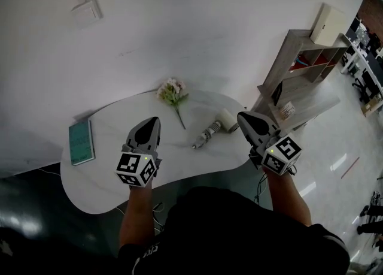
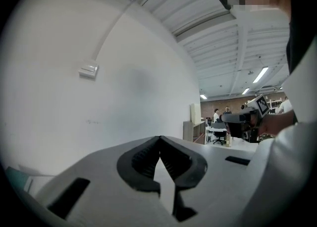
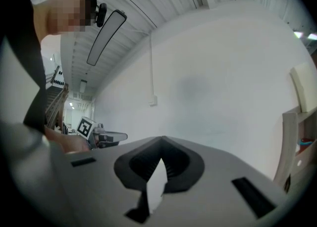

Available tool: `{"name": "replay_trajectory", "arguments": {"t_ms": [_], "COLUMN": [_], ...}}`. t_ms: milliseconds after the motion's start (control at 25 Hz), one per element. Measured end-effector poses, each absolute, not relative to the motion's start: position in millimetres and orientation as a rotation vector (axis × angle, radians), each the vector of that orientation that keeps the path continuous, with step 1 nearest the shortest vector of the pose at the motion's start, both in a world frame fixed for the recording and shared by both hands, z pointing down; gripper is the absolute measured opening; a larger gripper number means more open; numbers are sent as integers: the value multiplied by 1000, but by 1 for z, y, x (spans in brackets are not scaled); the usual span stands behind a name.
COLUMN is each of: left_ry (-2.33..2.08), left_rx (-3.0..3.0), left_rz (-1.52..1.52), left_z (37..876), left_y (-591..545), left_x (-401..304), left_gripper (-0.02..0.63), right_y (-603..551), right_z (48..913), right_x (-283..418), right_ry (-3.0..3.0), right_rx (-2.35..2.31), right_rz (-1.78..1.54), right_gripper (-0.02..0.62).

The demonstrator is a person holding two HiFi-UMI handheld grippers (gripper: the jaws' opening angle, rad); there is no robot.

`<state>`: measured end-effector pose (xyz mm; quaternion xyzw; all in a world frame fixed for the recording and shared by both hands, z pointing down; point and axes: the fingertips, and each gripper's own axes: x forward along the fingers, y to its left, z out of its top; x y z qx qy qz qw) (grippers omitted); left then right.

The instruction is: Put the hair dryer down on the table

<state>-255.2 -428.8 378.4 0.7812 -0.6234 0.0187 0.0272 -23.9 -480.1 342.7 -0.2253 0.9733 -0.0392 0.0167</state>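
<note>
The hair dryer (image 1: pixel 215 128) is lying on its side on the white table (image 1: pixel 108 178) at the centre of the frame, its pale head pointing toward the upper right; neither gripper is touching it. The left gripper (image 1: pixel 154 121) is hovering over the table just left of it, its jaws pressing together on nothing; the right gripper (image 1: pixel 242 115) is hanging close beside the dryer's head, its jaws likewise meeting and empty. A flower sprig (image 1: pixel 172 95) is lying above the dryer; a teal book (image 1: pixel 81 142) is resting at the table's left edge.
</note>
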Motion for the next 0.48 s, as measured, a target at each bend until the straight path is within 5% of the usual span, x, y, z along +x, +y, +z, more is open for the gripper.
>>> {"name": "replay_trajectory", "arguments": {"t_ms": [480], "left_ry": [-1889], "left_rx": [2382], "left_rz": [87], "left_z": [396], "left_y": [-428], "left_x": [-243], "left_gripper": [9], "right_y": [-476], "right_z": [355], "right_x": [-10], "right_ry": [3033], "right_rx": [-751], "right_rz": [-147], "right_gripper": [3]}}
